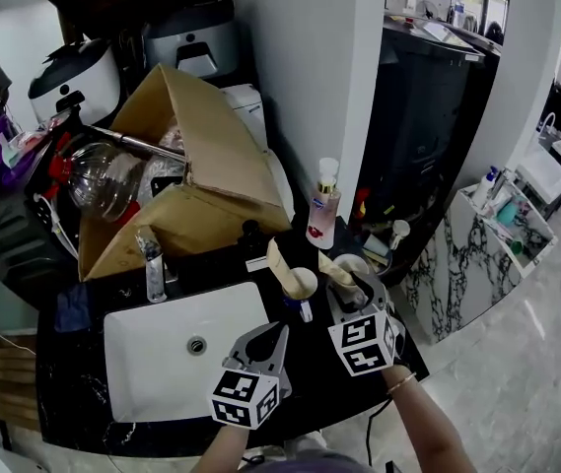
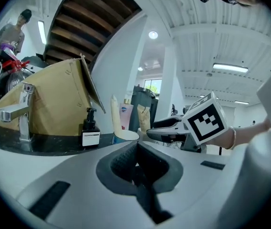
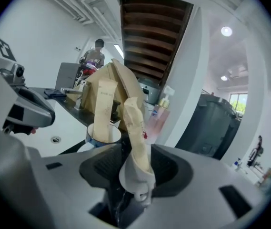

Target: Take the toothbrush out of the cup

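– Between the wide-apart jaws of my right gripper [image 3: 136, 168] stands the wrapped toothbrush [image 3: 134, 128], out of the cup [image 3: 93, 138] and just beside it. The pads don't press on it.
– So what could go wrong?
– Nothing clamps it, so it may topple toward the sink [image 1: 162, 363] or knock the other paper sleeve [image 3: 104, 106] standing in the cup.
– Which view tells you?
– Only the right gripper view shows that slack. The head view shows my left gripper [image 1: 282, 329] near the cup, jaws together and empty.
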Tool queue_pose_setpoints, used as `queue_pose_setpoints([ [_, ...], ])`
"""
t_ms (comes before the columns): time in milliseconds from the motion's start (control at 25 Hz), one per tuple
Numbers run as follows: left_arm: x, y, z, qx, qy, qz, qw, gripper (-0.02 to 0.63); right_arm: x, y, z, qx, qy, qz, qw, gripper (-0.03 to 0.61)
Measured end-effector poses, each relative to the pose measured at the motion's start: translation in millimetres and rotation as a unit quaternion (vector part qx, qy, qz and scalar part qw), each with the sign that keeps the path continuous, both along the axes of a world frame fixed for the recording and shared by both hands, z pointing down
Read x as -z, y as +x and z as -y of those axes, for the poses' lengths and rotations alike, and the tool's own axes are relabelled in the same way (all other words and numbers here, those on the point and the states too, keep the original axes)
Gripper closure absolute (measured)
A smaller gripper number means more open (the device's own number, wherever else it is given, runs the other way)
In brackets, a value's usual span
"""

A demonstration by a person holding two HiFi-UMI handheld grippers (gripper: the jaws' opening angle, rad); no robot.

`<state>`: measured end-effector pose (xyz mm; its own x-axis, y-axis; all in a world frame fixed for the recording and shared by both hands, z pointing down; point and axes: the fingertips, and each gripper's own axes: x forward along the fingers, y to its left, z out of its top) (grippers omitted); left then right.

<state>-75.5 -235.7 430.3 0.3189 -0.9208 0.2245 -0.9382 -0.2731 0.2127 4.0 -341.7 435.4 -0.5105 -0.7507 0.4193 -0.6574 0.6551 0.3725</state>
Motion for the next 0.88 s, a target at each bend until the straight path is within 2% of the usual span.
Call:
queue_pose_setpoints([
  [440,0.4,-12.2,-1.2,0.031,-0.002,0.023,0.9992,0.614,-6.1,-16.0,18.3,0.009,0.006,-0.012,1.000,0.417],
  [800,2.7,-17.1,-6.5,0.042,0.001,0.028,0.9987,0.614,21.6,-9.6,13.6,0.002,0.058,0.012,0.998,0.523],
  [880,3.7,-14.0,-7.6,0.037,0.003,0.029,0.9989,0.614,34.7,-6.2,8.8,0.000,0.074,0.026,0.997,0.526],
])
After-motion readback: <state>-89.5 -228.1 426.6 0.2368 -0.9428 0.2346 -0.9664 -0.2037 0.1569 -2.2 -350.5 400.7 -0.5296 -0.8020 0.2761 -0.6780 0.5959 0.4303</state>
